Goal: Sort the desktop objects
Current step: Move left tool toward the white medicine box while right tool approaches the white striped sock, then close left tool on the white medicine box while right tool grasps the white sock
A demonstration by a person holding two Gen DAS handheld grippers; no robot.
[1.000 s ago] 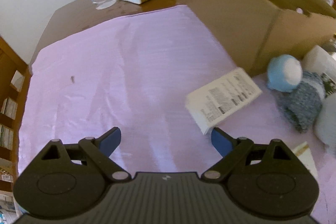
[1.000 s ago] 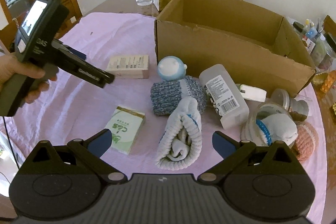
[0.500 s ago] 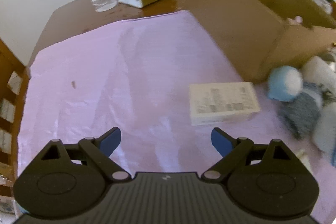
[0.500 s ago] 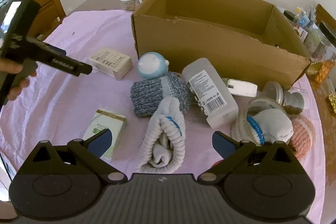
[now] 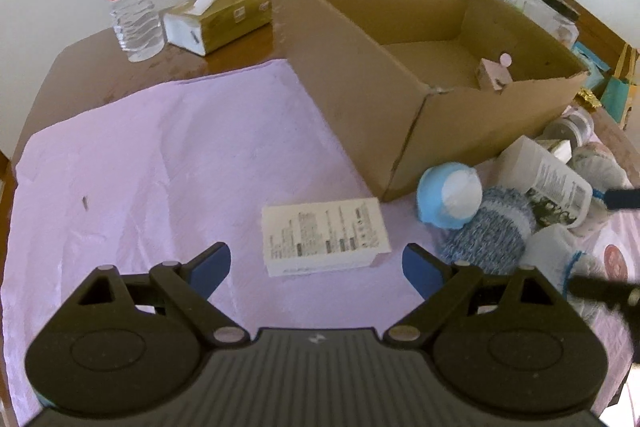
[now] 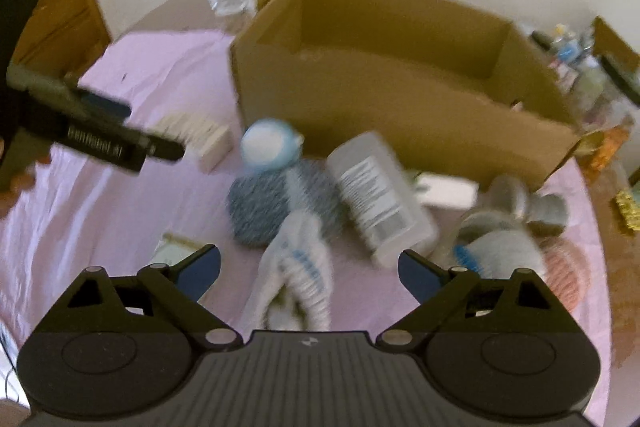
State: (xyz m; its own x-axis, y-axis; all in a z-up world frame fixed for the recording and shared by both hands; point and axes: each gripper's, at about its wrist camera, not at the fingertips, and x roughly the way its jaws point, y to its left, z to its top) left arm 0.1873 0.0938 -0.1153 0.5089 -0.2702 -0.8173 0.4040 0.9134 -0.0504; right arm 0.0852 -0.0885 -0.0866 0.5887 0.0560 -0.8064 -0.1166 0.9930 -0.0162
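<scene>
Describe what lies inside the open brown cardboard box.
Inside the open brown cardboard box, a small pink carton stands by the near wall. That wall hides the floor just behind it.

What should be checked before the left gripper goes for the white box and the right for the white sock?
1. Left gripper open and empty: ok.
2. White box lies flat on the cloth, apart from the other things, just ahead of the left gripper: ok.
3. Right gripper empty: ok; its jaws have just been closing a little, nothing gripped.
4. White sock lies between the right fingers, not yet pinched: ok, though it touches the blue sock.
5. Carton open, floor mostly bare, one small pink item in a corner: ok.
6. Right view sharp enough to aim: not ok, blurred.
</scene>
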